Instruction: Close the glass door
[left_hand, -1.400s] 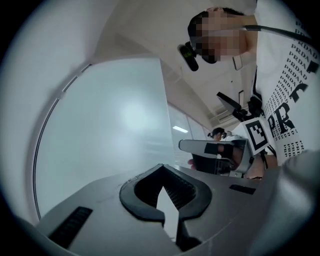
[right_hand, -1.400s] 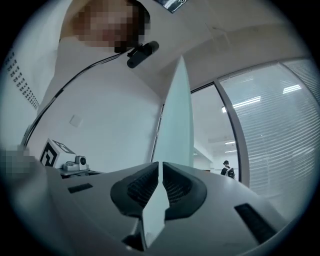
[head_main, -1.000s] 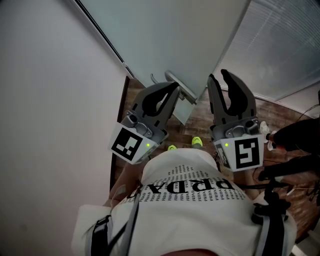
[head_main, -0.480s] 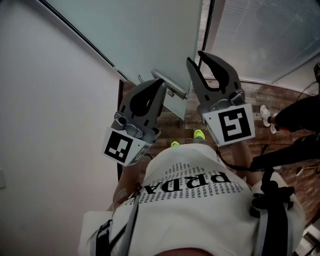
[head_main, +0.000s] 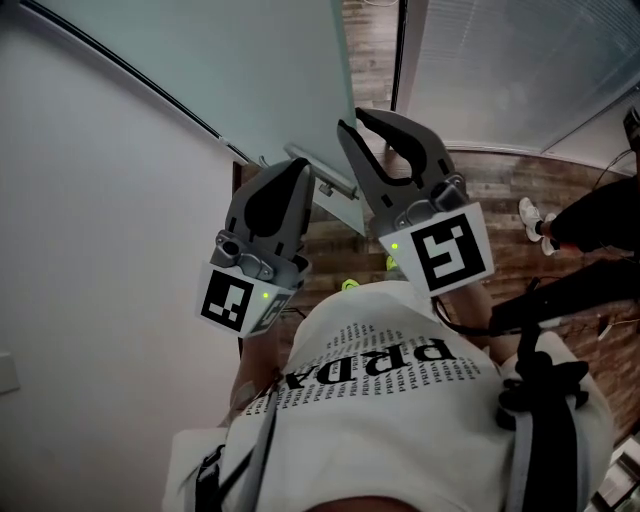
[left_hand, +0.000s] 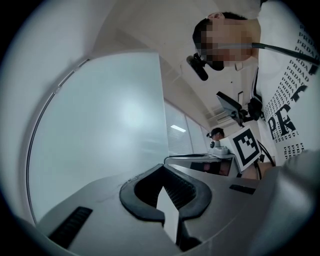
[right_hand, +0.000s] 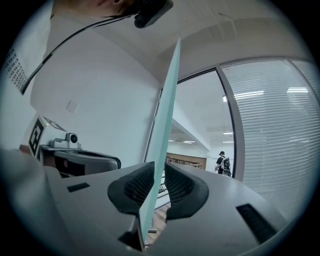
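The frosted glass door (head_main: 250, 70) stands ajar at the top of the head view, with a metal handle (head_main: 325, 185) low on its face. My right gripper (head_main: 350, 120) sits astride the door's free edge, its jaws shut on the glass. In the right gripper view the door (right_hand: 167, 100) shows edge-on and runs down between the pads of my right gripper (right_hand: 159, 170). My left gripper (head_main: 300, 165) is shut and empty, just left of the handle and close to the door's face. The left gripper view has my left gripper (left_hand: 162, 167) pointing up along the pane (left_hand: 100, 125).
A white wall (head_main: 100, 200) closes in on the left. A dark frame post (head_main: 400, 50) and a blind-covered glass partition (head_main: 500, 60) stand to the right. Wood floor (head_main: 520, 180) lies below. Another person's dark legs (head_main: 590, 215) stand at the right edge.
The door's free edge has swung left in the head view, opening a strip of floor beside the frame post. My right gripper has moved left and up with it; the left has shifted left.
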